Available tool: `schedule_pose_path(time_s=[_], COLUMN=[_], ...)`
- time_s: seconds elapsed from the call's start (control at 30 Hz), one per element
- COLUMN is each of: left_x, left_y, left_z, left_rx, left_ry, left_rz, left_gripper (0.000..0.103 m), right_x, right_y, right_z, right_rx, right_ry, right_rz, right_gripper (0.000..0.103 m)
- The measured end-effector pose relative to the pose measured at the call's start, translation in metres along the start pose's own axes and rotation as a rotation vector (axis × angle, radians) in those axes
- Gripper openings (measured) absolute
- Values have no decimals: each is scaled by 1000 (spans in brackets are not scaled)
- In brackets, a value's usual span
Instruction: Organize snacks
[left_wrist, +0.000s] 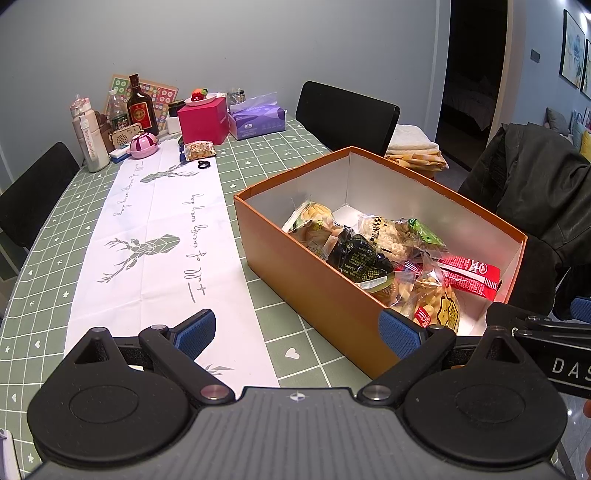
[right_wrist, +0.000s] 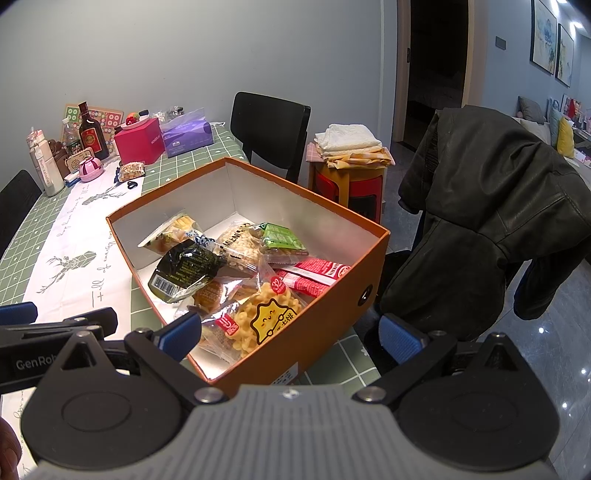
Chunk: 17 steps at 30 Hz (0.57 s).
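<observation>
Most snacks already in orange box (right_wrist: 325, 295); one snack packet (left_wrist: 200, 150) left on table (left_wrist: 258, 162), well beyond box's far end, by the pink box (left_wrist: 204, 119). Left tool (left_wrist: 297, 332) and right tool (right_wrist: 291, 334) both apart, empty, at box's near side.

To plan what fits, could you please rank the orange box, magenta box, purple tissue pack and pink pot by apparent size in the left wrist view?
1. Orange box, though nearest the camera.
2. Magenta box and purple tissue pack: too alike to rank.
3. Pink pot.
</observation>
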<state>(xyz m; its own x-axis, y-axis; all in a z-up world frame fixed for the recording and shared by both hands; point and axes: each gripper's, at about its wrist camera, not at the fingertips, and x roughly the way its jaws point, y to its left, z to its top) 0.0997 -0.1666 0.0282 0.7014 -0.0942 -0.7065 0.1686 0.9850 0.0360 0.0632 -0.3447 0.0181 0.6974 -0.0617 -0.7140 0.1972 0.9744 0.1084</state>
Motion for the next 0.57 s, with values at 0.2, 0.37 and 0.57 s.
schedule_pose_path(time_s=[0.2, 0.37, 0.57], left_x=[-1, -1, -2], left_y=[0, 0, -3], left_z=[0, 0, 1], left_rx=[0, -3, 7], left_ry=[-1, -2, -17], left_rz=[3, 1, 2], left_gripper=[103, 103, 103], right_x=[0, 0, -1], right_y=[0, 0, -1], right_z=[0, 0, 0], right_rx=[0, 0, 4], right_ry=[0, 0, -1], right_rz=[0, 0, 1], right_gripper=[100, 100, 100])
